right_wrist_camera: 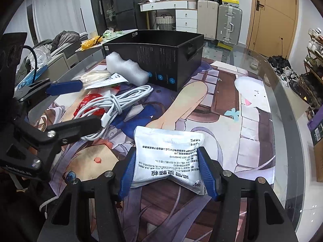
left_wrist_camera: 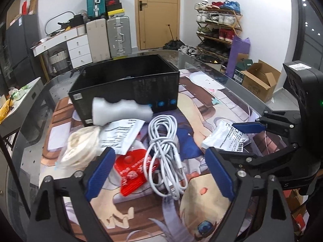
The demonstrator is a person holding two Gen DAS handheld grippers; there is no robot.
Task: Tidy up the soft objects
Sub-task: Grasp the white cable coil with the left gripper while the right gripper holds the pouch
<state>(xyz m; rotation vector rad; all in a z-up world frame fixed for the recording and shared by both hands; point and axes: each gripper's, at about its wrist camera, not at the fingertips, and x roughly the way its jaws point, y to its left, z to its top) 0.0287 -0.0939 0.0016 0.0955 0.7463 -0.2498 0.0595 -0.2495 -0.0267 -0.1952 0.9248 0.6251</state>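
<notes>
Meanwhile the right gripper clamps a white medicine sachet between its blue pads, which press in on both side edges so that the pouch bulges between them. The sachet lies on the printed anime mat that covers the glass table, well apart from the other clutter.

The left gripper hangs with its jaws spread wide and nothing pinched in them, above a coiled white charging cable and a red plastic bag. Just beside the cable lies a printed white pouch, and further left a clear bag of cream-coloured material.

Behind them stands an open black cardboard box, and a block of white foam leans against its front wall. No earlier frame shows the jaws' motion, so only their stance is told.
</notes>
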